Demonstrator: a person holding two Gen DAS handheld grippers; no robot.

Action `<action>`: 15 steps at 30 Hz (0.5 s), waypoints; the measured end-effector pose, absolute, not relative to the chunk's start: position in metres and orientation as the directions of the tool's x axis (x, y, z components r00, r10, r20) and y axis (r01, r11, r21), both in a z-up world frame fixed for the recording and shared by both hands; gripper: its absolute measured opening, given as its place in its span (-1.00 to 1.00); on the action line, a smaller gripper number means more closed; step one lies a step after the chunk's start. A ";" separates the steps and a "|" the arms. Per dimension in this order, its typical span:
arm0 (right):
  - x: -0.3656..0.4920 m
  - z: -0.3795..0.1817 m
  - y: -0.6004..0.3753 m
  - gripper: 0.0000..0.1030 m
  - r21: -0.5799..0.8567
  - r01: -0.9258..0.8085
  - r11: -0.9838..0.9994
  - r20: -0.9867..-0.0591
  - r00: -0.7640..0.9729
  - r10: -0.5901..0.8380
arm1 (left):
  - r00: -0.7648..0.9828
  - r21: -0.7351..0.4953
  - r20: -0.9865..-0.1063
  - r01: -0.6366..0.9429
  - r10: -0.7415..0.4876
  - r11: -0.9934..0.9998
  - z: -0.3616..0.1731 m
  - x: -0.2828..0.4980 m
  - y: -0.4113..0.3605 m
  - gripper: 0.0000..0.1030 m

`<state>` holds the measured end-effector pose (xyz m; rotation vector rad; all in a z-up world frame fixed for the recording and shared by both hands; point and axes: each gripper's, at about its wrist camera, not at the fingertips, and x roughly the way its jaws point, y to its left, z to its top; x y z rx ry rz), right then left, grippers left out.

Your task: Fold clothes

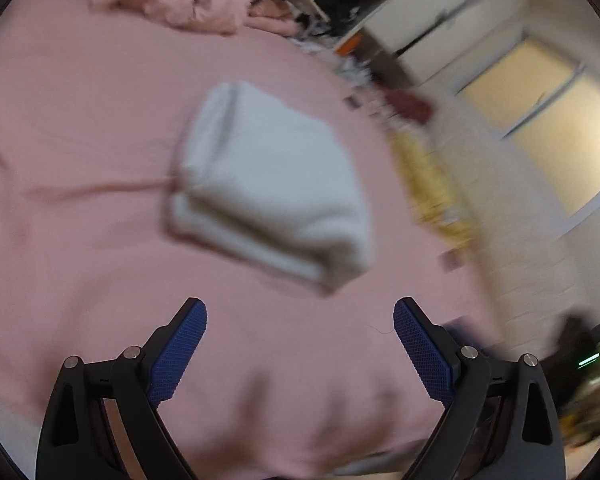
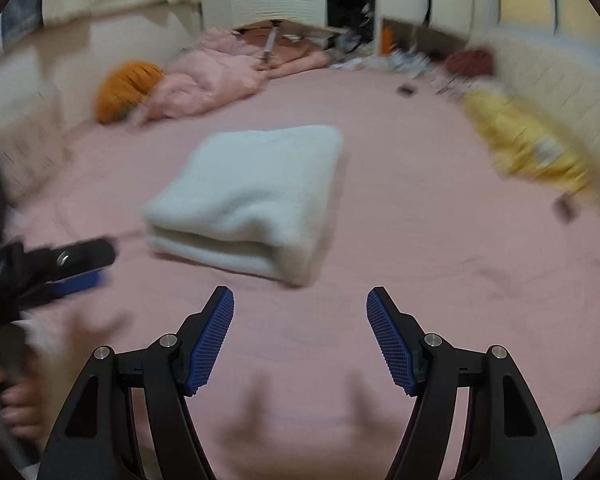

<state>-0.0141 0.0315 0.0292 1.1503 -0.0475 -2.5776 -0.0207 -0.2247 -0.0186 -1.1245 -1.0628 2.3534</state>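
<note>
A white garment (image 1: 268,184) lies folded into a thick rectangle on the pink bed sheet (image 1: 80,120). It also shows in the right wrist view (image 2: 252,196). My left gripper (image 1: 300,320) is open and empty, held above the sheet short of the fold. My right gripper (image 2: 300,304) is open and empty, also short of the fold. The left gripper also shows at the left edge of the right wrist view (image 2: 80,268), blurred by motion. Both views are blurred.
A crumpled pink blanket (image 2: 216,76) and an orange cushion (image 2: 124,88) lie at the far side of the bed. A yellow cloth (image 2: 528,144) lies along the right edge by a padded white wall. Small clutter sits at the far right (image 2: 408,60).
</note>
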 end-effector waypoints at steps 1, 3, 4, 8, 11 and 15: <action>-0.020 0.026 0.037 0.35 0.286 0.288 -0.914 -0.708 -0.580 -0.404 | -0.634 -0.804 -0.469 0.018 0.615 -0.595 -0.024 -0.029 -0.232 0.84; -0.034 0.017 0.047 0.35 0.521 0.273 -0.809 -0.650 -0.487 -0.583 | -0.628 -0.899 -0.344 0.005 0.698 -0.438 -0.034 -0.046 -0.245 0.84; -0.042 0.010 0.051 0.35 0.624 0.244 -0.742 -0.609 -0.444 -0.657 | -0.630 -0.920 -0.310 0.009 0.712 -0.392 -0.039 -0.055 -0.250 0.84; -0.079 -0.028 0.061 0.35 0.882 0.036 -0.470 -0.426 -0.363 -0.828 | -0.621 -0.949 -0.280 0.065 0.732 -0.308 -0.065 -0.090 -0.259 0.83; -0.106 -0.054 0.060 0.35 0.938 -0.079 -0.339 -0.344 -0.360 -0.867 | -0.627 -0.967 -0.241 0.090 0.741 -0.239 -0.081 -0.100 -0.258 0.73; -0.136 -0.079 0.051 0.35 0.913 -0.177 -0.368 -0.408 -0.354 -0.841 | -0.604 -0.920 -0.380 0.166 0.701 -0.355 -0.091 -0.107 -0.248 0.73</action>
